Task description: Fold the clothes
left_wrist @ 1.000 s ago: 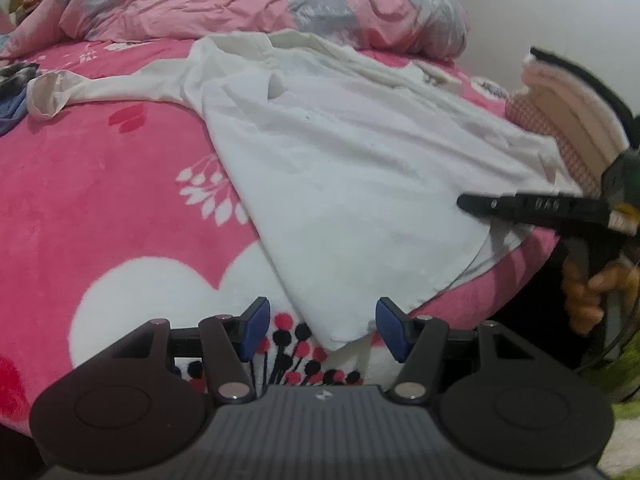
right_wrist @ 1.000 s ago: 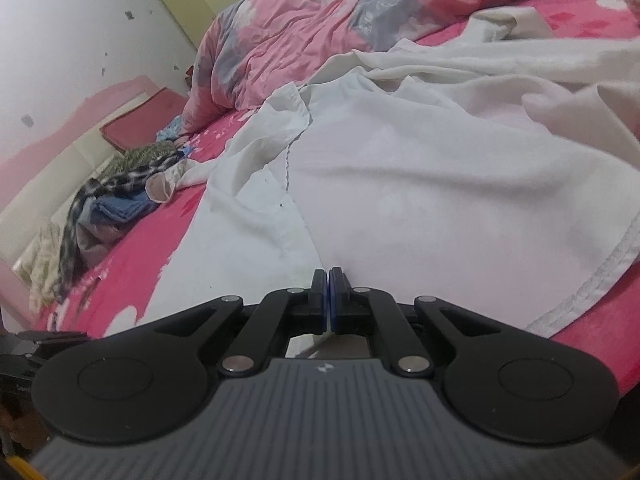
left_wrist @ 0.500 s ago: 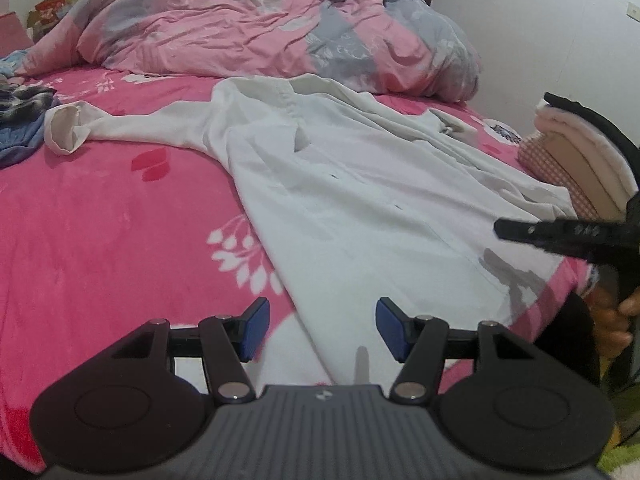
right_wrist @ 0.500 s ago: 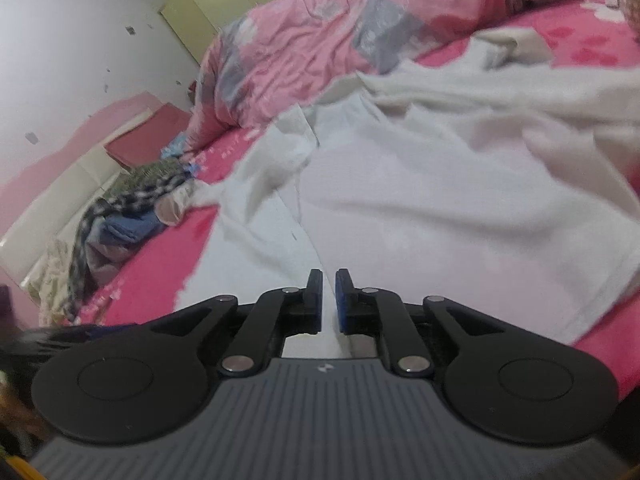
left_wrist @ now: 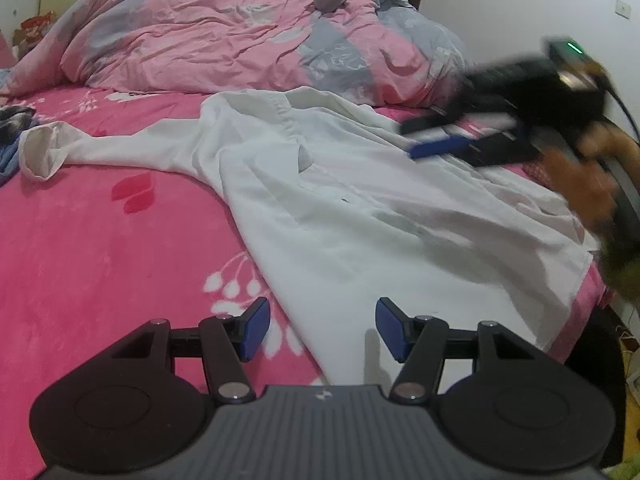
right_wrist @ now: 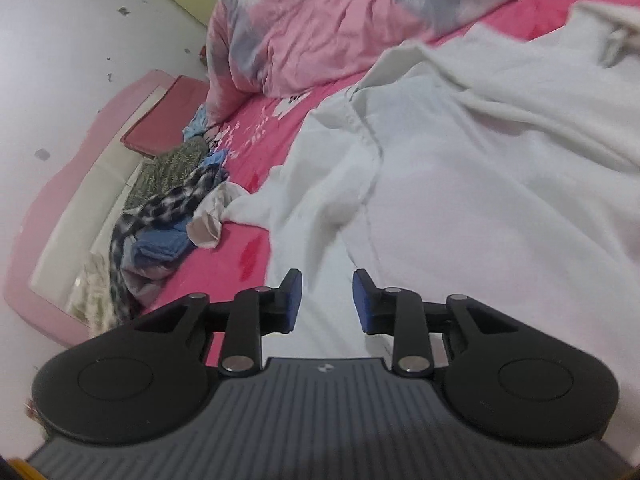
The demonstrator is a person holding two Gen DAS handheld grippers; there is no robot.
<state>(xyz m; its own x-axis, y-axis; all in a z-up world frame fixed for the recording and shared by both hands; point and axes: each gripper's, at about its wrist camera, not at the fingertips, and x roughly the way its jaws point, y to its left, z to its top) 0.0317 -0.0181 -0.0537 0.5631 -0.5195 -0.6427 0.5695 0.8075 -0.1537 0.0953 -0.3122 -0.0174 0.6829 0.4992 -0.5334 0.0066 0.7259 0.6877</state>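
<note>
A white long-sleeved shirt (left_wrist: 360,216) lies spread on the pink bed sheet (left_wrist: 100,248), one sleeve (left_wrist: 92,148) stretched to the left. My left gripper (left_wrist: 322,330) hovers open over the shirt's near hem, nothing between its blue pads. My right gripper (right_wrist: 326,300) floats above the shirt (right_wrist: 460,200) with its jaws opening and empty. In the left wrist view the right gripper (left_wrist: 452,140) is a blurred dark shape over the shirt's right side, held by a hand (left_wrist: 588,184).
A crumpled pink and grey duvet (left_wrist: 224,36) is heaped at the far end of the bed. A pile of checked and blue clothes (right_wrist: 160,220) lies by the pink headboard (right_wrist: 60,208). The bed's right edge (left_wrist: 580,328) drops off beside the shirt.
My right gripper let go of the shirt's hem, opened and rose up over the shirt's right side. My left gripper drew back a little and stayed open.
</note>
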